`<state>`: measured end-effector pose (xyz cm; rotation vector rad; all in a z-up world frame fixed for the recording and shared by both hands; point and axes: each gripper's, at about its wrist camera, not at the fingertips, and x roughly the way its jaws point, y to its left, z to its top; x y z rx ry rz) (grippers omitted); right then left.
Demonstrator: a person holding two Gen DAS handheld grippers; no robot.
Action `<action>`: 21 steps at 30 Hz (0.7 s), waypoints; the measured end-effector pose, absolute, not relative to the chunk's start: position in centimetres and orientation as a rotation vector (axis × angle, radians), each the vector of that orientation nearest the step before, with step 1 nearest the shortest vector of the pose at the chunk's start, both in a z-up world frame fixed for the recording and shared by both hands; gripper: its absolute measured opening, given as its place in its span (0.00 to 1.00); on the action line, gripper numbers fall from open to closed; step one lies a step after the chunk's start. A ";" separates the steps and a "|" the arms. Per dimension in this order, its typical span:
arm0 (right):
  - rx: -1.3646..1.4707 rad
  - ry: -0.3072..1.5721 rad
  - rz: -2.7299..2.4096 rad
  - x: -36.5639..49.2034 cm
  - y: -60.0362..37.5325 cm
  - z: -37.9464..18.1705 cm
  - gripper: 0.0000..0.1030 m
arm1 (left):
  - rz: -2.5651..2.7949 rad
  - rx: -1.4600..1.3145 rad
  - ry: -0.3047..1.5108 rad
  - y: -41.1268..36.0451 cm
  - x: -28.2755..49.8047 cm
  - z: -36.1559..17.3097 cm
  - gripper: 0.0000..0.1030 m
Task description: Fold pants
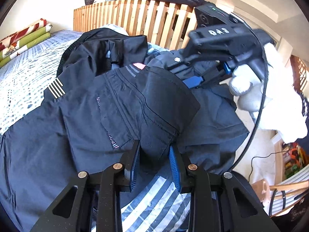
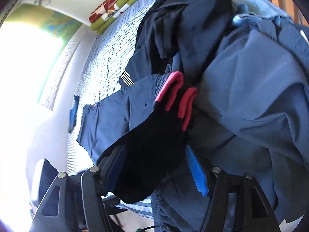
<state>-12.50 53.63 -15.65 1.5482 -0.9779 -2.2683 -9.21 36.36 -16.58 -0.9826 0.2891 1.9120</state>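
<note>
Dark navy cloth pants (image 1: 119, 104) lie bunched mid-frame on my blue patterned bed (image 1: 25, 65). My left gripper (image 1: 154, 154) pinches them; my right gripper (image 2: 154, 154) clamps a black fold.

Both wrist views close over pants (image 1: 119, 104), facing headboard (image 1: 135, 19).

Left gripper (image 1: 154, 152) pinching dark pants (image 1: 115, 100), patterned bedspread (image 1: 23, 71), slatted headboard (image 1: 135, 17)
</note>
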 end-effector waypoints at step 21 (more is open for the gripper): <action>1.576 -0.814 -2.305 -15.6 47.3 -13.9 0.59 | 2.015 -0.940 -0.061 28.4 -12.2 -13.0 0.26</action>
